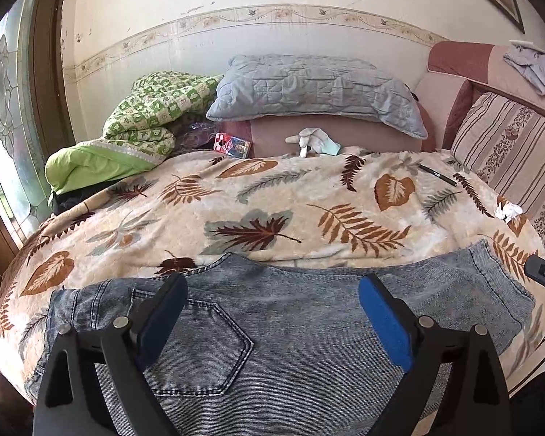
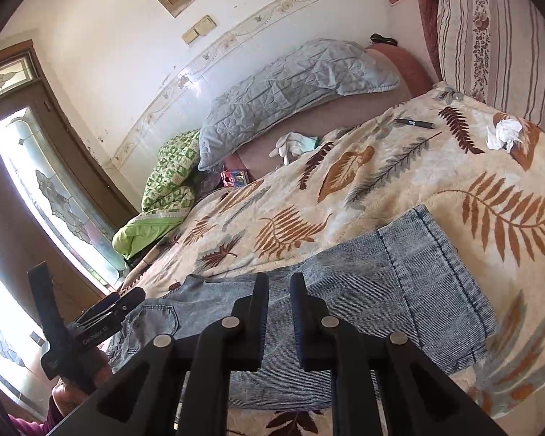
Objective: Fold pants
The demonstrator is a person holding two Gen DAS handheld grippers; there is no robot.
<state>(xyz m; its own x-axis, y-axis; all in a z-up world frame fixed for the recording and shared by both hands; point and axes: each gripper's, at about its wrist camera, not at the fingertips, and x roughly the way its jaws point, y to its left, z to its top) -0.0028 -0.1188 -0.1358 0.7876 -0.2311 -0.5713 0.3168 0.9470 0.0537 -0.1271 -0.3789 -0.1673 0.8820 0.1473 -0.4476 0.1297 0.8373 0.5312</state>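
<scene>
Faded blue denim pants folded flat on leaf-print bed blanket. Left gripper jaws wide, empty; right gripper jaws narrow, empty. Next: regrasp hem end, fold toward pocket.

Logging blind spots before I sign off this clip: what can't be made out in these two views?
- Jeans: near part cut off by the bottom edge and hidden behind the left gripper in the left wrist view.
- Right gripper: whether its narrow gap pinches any denim is unclear.
- Pen: print too small.
- Red packet: label too small, half hidden behind the blanket.
</scene>
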